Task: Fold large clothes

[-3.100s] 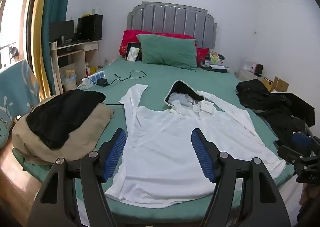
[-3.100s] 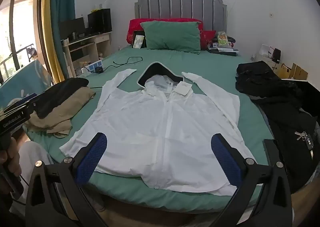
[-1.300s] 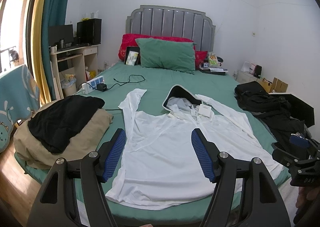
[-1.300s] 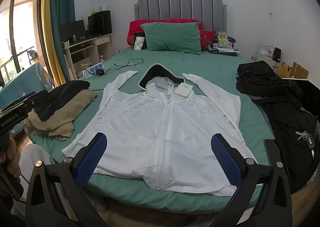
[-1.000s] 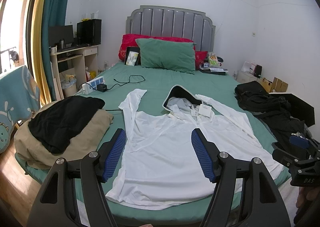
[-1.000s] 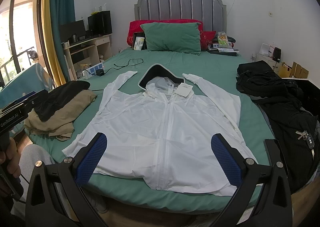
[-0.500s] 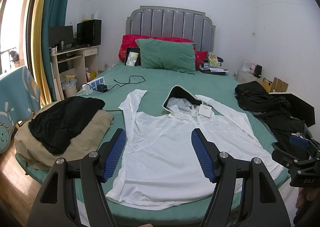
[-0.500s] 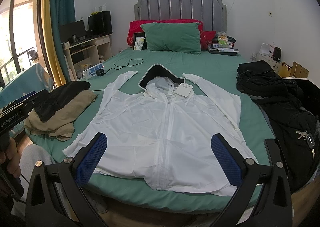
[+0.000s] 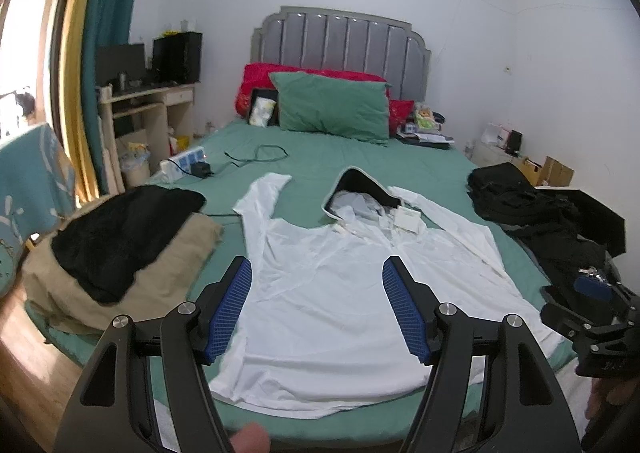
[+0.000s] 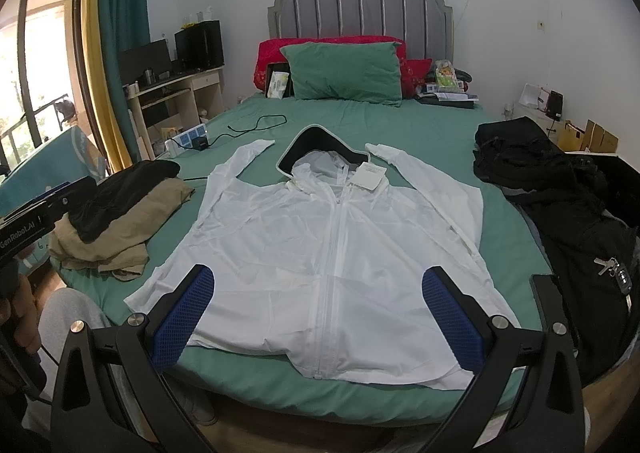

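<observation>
On the green bed (image 9: 432, 173), left wrist view: white hooded jacket (image 9: 340, 293) spread flat, zip up; left gripper (image 9: 316, 309) gaping, empty, above its hem. Right wrist view: right gripper (image 10: 320, 309) likewise wide, empty, over jacket; folding not started, next likely pinch a sleeve (image 10: 432, 181) inward.

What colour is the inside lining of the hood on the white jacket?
Black, with a light grey edge. The hood of the white jacket shows best in the right wrist view.

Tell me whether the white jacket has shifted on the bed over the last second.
No. In the right wrist view the white jacket lies spread just as before, hood pointing at the green pillow.
</observation>
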A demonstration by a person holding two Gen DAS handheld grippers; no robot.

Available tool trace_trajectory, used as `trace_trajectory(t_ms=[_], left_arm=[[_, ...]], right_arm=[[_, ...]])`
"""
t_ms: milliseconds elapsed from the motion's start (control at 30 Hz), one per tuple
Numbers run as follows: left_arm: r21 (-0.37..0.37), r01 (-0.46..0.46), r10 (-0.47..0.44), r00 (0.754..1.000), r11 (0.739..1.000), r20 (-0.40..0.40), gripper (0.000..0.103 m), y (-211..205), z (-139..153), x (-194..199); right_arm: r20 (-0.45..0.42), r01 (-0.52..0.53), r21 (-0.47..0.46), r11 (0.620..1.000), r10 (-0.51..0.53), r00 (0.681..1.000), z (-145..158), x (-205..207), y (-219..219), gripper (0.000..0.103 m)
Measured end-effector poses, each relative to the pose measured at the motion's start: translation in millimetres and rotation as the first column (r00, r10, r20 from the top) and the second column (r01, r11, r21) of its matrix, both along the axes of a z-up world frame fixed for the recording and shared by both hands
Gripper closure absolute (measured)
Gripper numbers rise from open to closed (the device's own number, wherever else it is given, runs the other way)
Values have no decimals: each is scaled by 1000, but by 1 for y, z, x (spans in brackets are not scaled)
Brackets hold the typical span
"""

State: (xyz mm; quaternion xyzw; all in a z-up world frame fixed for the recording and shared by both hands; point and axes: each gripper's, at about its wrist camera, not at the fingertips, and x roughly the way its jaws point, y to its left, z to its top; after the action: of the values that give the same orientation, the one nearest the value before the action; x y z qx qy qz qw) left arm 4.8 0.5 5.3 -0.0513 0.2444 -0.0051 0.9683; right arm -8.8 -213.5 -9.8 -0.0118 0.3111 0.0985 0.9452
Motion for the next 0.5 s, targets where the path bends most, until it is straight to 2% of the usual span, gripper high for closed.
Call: trace_trajectory(t_ms=[100,167,233,333,400,500], left_arm=[[-12,13,-14,999,1000,-44,32,1,-8,11],[47,0,4,996,999,-84,32,-2,-16,22],[66,32,-23,993,997,-120,31,-4,-26,36],[63,46,-34,984,997,-173,31,-3,-42,60],[42,50,-40,978,998,-206,28,0,-52,77],[19,38,-32,973,999,-228,25,8,-67,101]], right_arm=[[-14,-4,1,1000,4,1000,-7,6,0,0],[-27,-8,5,1000,8,1000,-14,14,-3,0],[-46,-9,11,1000,10,999,-21,27,-10,0],[-86,4,0,1000,-4,996,-34,54,-25,0],[-108,17,-17,1000,-19,994,-42,75,-37,0],[-135,34,-56,998,-41,990,-52,104,-51,0]])
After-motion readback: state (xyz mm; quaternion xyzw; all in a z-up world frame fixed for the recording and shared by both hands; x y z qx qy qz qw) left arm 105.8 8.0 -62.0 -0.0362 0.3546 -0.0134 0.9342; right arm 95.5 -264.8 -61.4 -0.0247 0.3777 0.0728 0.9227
